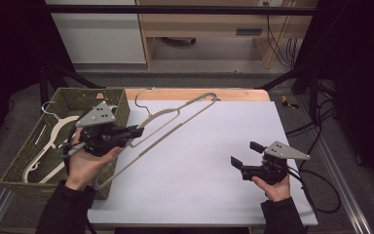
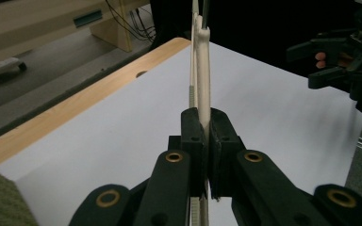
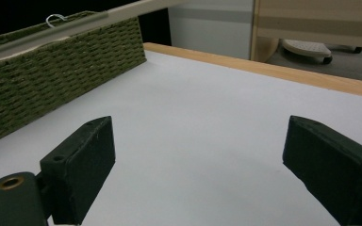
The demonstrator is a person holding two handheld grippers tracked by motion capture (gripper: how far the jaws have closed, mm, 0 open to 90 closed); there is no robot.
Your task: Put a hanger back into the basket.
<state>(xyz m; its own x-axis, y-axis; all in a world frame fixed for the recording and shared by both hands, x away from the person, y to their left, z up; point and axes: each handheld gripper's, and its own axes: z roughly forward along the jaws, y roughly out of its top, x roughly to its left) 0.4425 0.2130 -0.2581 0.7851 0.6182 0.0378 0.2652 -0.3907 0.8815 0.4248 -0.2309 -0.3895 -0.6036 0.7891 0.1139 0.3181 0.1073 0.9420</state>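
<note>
A beige plastic hanger (image 1: 175, 117) with a wire hook is held slanted above the table's left half, its lower end over the basket's near corner. My left gripper (image 1: 137, 131) is shut on one of its arms. In the left gripper view the pads (image 2: 209, 122) press on the hanger (image 2: 202, 70), which runs away from the jaws edge-on. My right gripper (image 1: 243, 153) hovers low over the table's right side, jaws wide apart with nothing between them (image 3: 198, 155). It also appears far off in the left gripper view (image 2: 311, 61). The held hanger (image 3: 75, 23) crosses the top of the right gripper view.
A green woven basket (image 1: 112, 100) stands at the table's left edge and holds more pale hangers (image 1: 53, 141); its wall (image 3: 61, 75) faces my right gripper. The white table top (image 1: 214, 146) has a wooden strip (image 1: 199, 93) along its far edge. Cables hang off the right.
</note>
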